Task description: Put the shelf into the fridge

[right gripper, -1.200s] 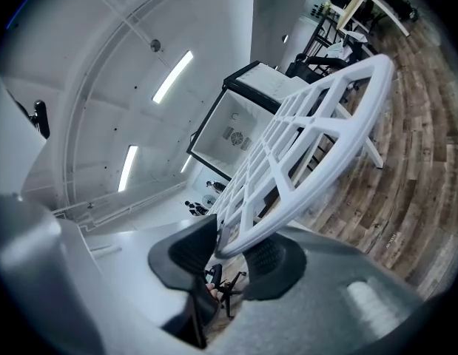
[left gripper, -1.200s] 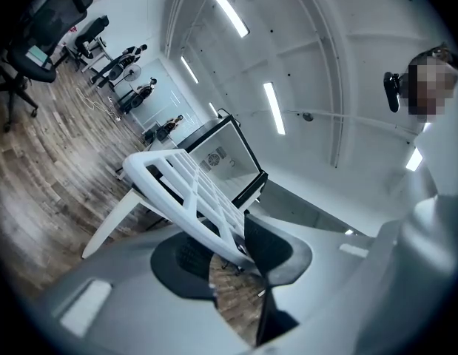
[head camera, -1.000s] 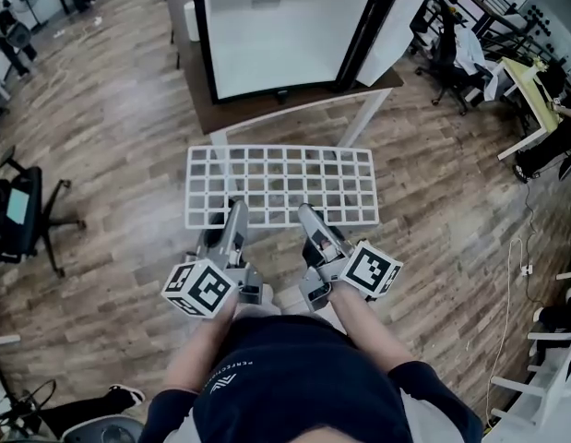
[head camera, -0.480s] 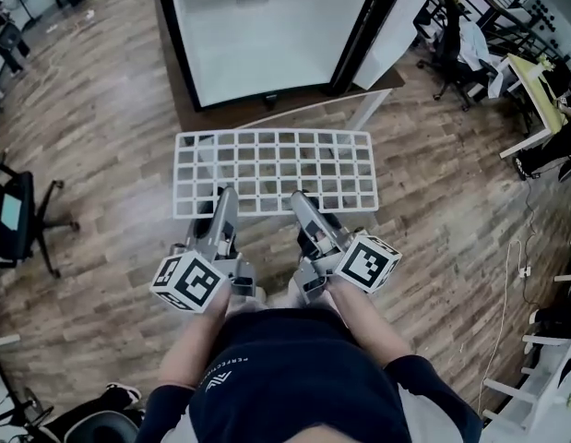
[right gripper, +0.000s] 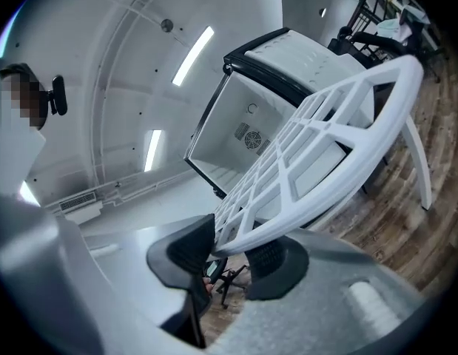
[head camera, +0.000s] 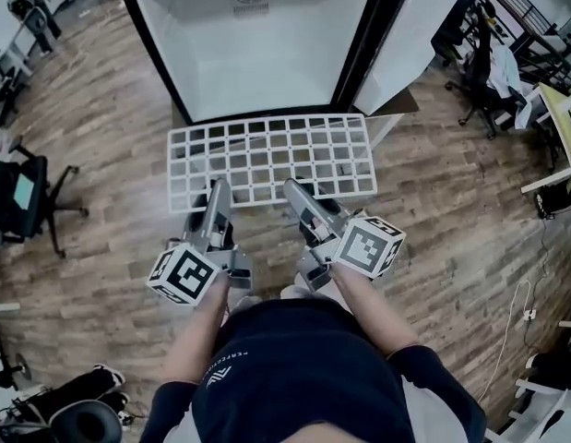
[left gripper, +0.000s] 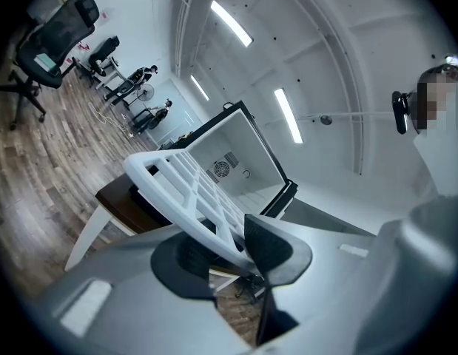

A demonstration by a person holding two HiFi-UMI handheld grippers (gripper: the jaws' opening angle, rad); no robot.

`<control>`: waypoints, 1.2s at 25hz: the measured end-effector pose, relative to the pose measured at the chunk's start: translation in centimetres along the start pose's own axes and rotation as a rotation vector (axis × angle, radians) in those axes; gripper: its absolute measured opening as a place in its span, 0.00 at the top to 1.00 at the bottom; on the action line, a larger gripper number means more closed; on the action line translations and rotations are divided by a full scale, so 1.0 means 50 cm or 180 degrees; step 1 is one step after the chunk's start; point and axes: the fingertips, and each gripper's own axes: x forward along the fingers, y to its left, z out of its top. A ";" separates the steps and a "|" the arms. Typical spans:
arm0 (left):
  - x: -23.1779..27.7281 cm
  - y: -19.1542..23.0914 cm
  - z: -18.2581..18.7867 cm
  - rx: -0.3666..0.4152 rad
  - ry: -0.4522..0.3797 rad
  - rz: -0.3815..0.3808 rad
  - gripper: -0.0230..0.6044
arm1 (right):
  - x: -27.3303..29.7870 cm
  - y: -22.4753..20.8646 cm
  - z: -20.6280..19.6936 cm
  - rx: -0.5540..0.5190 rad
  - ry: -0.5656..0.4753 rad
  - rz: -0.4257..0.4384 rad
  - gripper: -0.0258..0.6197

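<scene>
**Office chair** (head camera: 22, 201): far left on the wood floor (head camera: 101, 164), well apart from the work and no obstacle to it.

**Left gripper** (head camera: 218, 190): jaws narrowed onto the near rim of the shelf (head camera: 271, 160), left of its middle. In the left gripper view the white bar sits pinched between the two dark pads.

**Shelf**: white plastic grid, carried in the air, roughly level, long side across the body. Its far edge is at the foot of the fridge mouth, not yet inside. It is held at two points on one rim, probably so that it stays flat and enters far edge first.

**Fridge** (head camera: 257, 44): stands open on a brown surface (head camera: 403, 105). The cavity is white and bare, with a fan grille on the back wall. The mouth looks slightly wider than the shelf, leaving little side room, so the entry should be square.

**Right gripper** (head camera: 292, 188): jaws opening, with the near rim between the pads and touching them, right of middle. The grip may be weakening here.

**Fridge door** (head camera: 410, 35): swung open to the right, just beside the shelf's right corner. This is the edge to watch.
</scene>
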 end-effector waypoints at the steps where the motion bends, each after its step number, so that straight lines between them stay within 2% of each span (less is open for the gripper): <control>1: 0.007 -0.002 0.000 0.0009 -0.0032 0.0028 0.76 | 0.005 -0.006 0.008 -0.0003 0.0041 0.0043 0.77; 7: 0.045 -0.011 0.005 0.0002 -0.0195 0.0201 0.76 | 0.034 -0.029 0.052 0.0002 0.0301 0.0196 0.77; 13: 0.086 -0.021 0.034 0.0026 -0.0264 0.0311 0.76 | 0.067 -0.031 0.103 0.0005 0.0331 0.0345 0.77; 18: 0.115 -0.010 0.066 0.0061 -0.0217 0.0359 0.76 | 0.105 -0.029 0.119 0.0147 0.0345 0.0420 0.78; 30: 0.198 0.021 0.130 0.0055 -0.0121 0.0258 0.76 | 0.192 -0.036 0.167 0.0150 0.0342 0.0362 0.78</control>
